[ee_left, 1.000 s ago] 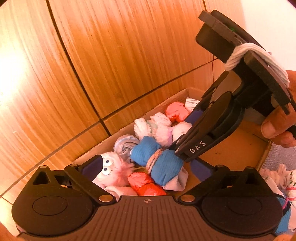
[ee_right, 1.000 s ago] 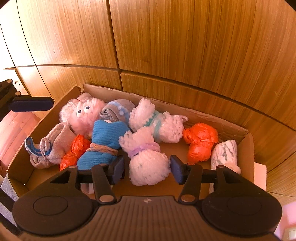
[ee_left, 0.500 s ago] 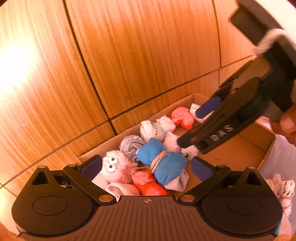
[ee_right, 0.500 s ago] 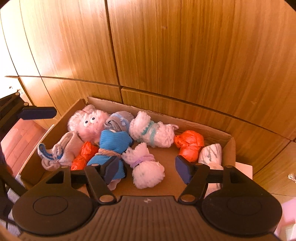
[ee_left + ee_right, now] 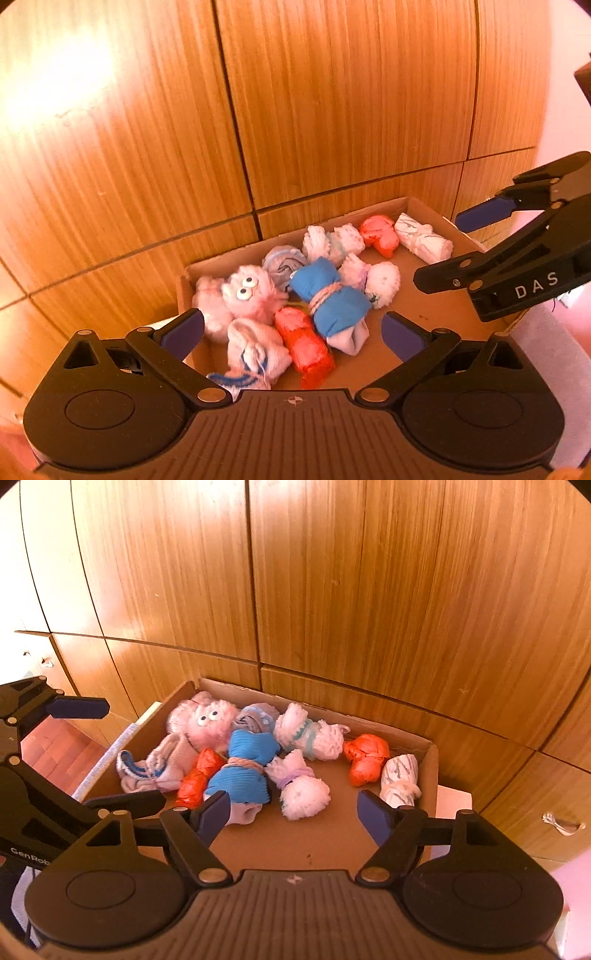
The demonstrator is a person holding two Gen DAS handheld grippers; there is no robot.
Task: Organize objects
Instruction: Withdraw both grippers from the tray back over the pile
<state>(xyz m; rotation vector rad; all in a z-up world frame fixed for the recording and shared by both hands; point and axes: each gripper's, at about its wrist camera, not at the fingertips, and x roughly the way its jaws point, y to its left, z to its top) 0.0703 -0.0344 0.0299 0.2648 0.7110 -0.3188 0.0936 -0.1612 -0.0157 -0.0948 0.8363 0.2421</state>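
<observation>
Cardboard box [image 5: 430, 760], 2 orange bundles [image 5: 365, 758], 1 blue bundle [image 5: 245, 764], both grippers' jaws apart, empty

Box [image 5: 430, 760] right-front floor bare; sock bundles [image 5: 243, 771] crowd left, seemingly.

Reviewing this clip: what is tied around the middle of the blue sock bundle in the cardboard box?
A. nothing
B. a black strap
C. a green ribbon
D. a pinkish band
D: a pinkish band wraps the waist of the blue sock bundle in the cardboard box.
</observation>
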